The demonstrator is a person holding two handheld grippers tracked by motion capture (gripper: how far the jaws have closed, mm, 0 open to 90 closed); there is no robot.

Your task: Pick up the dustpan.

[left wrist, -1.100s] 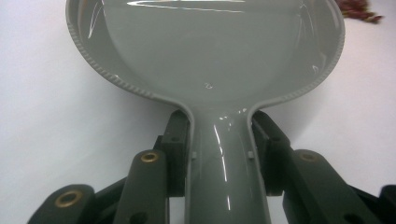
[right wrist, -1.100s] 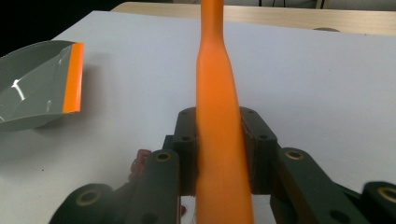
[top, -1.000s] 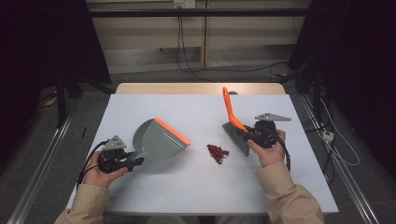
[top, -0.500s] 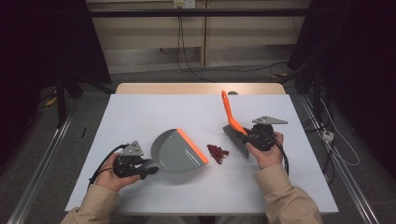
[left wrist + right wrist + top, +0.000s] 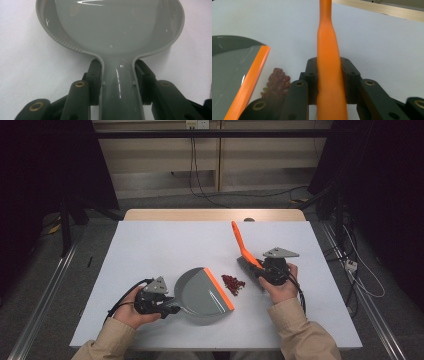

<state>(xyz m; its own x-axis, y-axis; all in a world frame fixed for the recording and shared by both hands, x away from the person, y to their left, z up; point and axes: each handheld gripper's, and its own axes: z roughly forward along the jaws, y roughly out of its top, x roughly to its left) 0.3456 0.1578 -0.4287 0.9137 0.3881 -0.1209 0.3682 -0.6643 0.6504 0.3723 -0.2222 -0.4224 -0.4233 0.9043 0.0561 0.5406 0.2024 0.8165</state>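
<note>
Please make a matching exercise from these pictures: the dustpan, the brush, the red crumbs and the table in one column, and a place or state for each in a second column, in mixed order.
Things:
1. dustpan
2. brush
3. red crumbs
4. table

Places or states:
A. handle clamped in the right gripper
B. loose pile between the two tools
C. handle clamped in the left gripper
D. white top under everything

Pairs: 1-C, 2-A, 3-B, 4-D

both grippers' jaws apparently clamped
</note>
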